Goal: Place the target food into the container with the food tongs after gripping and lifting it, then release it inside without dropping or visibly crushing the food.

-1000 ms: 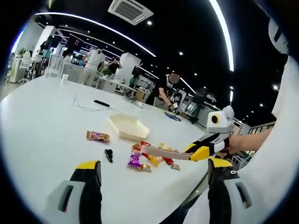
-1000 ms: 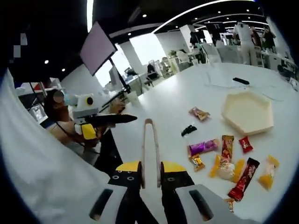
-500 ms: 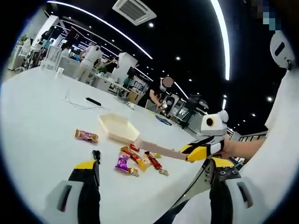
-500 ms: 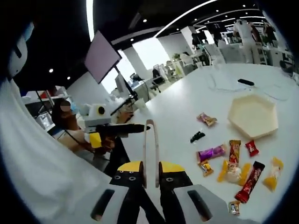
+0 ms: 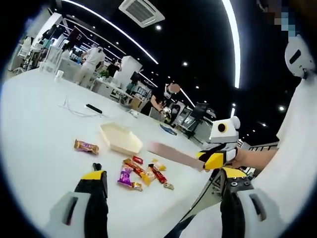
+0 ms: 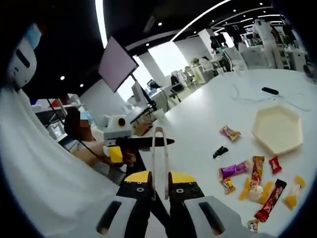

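Wooden food tongs [image 6: 159,151] stick forward from my right gripper [image 6: 159,177], which is shut on their handle end; the tong tips hold nothing. In the left gripper view the same tongs [image 5: 173,154] reach in from the right, held by my right gripper [image 5: 210,159] above the table. Several wrapped snacks [image 5: 141,171] lie in a loose pile, among them a purple one [image 6: 234,170] and a long red-black one [image 6: 270,193]. A cream hexagonal container [image 5: 119,139] [image 6: 277,129] sits just beyond them, with nothing in it. My left gripper [image 5: 163,176] stands wide open with nothing between its jaws.
A brown-pink wrapper [image 5: 85,146] [image 6: 230,133] and a small black clip [image 6: 220,151] lie apart from the pile. A black remote and a cable [image 5: 91,108] lie farther back on the white table [image 5: 39,119]. People stand behind it. The table's near edge is close to both grippers.
Both cameras have drawn back and tilted a little, so the table looks smaller. The tongs stay in the right gripper, their tip now a little higher over the snacks. Nothing was picked up.
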